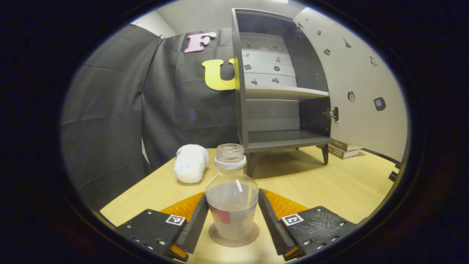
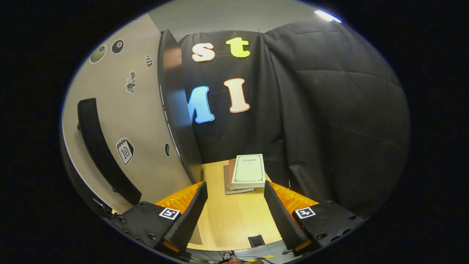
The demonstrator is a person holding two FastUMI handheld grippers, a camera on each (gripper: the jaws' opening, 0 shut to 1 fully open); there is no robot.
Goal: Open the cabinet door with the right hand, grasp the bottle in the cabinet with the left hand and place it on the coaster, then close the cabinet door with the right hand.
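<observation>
Left gripper view: bottle (image 1: 231, 194) upright on coaster (image 1: 233, 235), on the surface (image 1: 329, 183) in front of the cabinet (image 1: 278, 91). Left gripper (image 1: 231, 220) straddling the bottle, fingers spread to either side; actual contact with the glass not determinable, a narrow gap apparent on each side. Placement judged complete or nearly so; door closure outstanding.

Right gripper view: right gripper (image 2: 234, 212) with fingers apart, nothing between them, positioned beside the open cabinet door (image 2: 146, 121), near its dark curved handle (image 2: 99, 146).

Hazards:
- Bottle uncapped and partly filled. Sideways withdrawal of the left gripper liable to clip the body, tip it and spill liquid. Straight pull-back advised.
- Door wide open; a hard swing liable to shake the cabinet on its thin legs.

Surroundings:
- White fluffy roll (image 1: 190, 163) just behind and left of the bottle, apart from it.
- Stack of books (image 2: 245, 172) on the surface beyond the door, close to its swing path.
</observation>
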